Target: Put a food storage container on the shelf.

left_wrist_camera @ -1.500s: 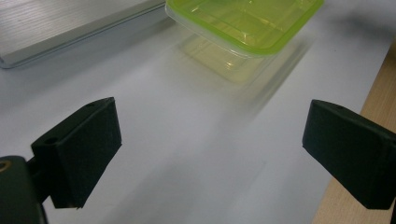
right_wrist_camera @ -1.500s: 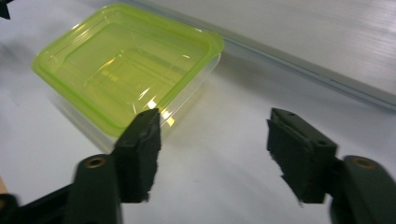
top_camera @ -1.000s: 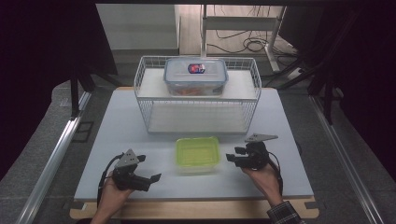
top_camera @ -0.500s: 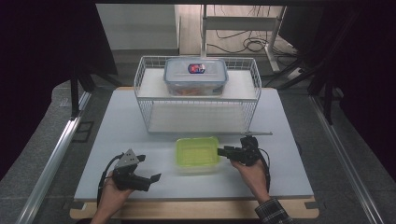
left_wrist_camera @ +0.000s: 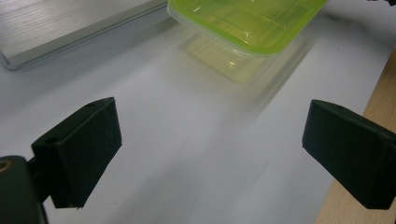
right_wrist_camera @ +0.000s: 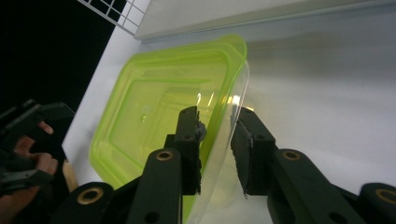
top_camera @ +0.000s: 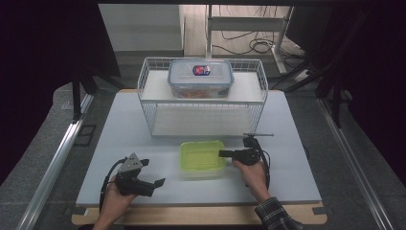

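A clear container with a lime-green lid (top_camera: 202, 157) (left_wrist_camera: 247, 23) (right_wrist_camera: 159, 121) lies on the white table in front of the wire rack. My right gripper (top_camera: 224, 154) (right_wrist_camera: 215, 126) comes in from the container's right side. Its jaws are drawn close on the right rim, one over the lid and one outside the clear wall. My left gripper (top_camera: 153, 173) (left_wrist_camera: 210, 140) rests near the front left of the table, a hand's length left of the container. Its jaws stand wide open over bare table.
A white wire rack (top_camera: 143, 81) stands at the back of the table, with a blue-lidded clear box (top_camera: 200, 76) on its top shelf. A thin rod (top_camera: 258, 134) lies just behind my right gripper. The table's wooden front edge (top_camera: 191, 215) runs close to both hands.
My right gripper has moved left from the open table to the container's right rim and narrowed its jaws on it. The left gripper has stayed put.
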Demonstrator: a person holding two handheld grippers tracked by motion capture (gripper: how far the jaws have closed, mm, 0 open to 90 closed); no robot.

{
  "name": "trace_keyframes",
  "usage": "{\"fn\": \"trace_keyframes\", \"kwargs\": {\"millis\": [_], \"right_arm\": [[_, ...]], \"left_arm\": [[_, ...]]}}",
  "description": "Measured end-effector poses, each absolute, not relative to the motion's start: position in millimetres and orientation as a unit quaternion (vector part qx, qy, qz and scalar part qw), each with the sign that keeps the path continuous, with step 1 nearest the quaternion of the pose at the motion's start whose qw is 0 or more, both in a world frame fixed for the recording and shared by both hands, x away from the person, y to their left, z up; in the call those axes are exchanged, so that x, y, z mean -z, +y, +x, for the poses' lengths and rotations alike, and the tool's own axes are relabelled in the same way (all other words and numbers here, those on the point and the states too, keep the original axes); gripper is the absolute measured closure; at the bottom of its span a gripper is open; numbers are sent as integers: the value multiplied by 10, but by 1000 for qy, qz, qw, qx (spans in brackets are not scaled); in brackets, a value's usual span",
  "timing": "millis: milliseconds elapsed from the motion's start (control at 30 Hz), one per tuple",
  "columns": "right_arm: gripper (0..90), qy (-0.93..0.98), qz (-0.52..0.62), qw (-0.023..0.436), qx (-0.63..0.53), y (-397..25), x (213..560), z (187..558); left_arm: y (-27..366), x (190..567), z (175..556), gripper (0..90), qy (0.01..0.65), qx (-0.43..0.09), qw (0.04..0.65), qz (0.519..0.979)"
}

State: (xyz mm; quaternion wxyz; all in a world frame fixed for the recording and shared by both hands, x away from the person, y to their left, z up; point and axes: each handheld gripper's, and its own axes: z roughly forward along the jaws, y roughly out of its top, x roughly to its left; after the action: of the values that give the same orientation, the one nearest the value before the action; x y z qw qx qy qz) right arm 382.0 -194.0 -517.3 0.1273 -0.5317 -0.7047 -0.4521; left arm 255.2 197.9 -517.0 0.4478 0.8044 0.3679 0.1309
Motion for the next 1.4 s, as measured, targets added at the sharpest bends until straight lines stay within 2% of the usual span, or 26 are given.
{"fn": "trace_keyframes", "kwargs": {"millis": [133,533,1400], "right_arm": [[796,-694,-529,163,461,-1951,5176,3848],[800,-688,-524,177,469,-1979,5146,3825],[800,-668,-502,147,529,-2209,4607,3761]], "left_arm": [[1980,5169,2552,47,368,-131,448,804],[2000,5163,2552,47,372,-134,451,800],[2010,5165,2556,46,374,-137,451,799]]}}
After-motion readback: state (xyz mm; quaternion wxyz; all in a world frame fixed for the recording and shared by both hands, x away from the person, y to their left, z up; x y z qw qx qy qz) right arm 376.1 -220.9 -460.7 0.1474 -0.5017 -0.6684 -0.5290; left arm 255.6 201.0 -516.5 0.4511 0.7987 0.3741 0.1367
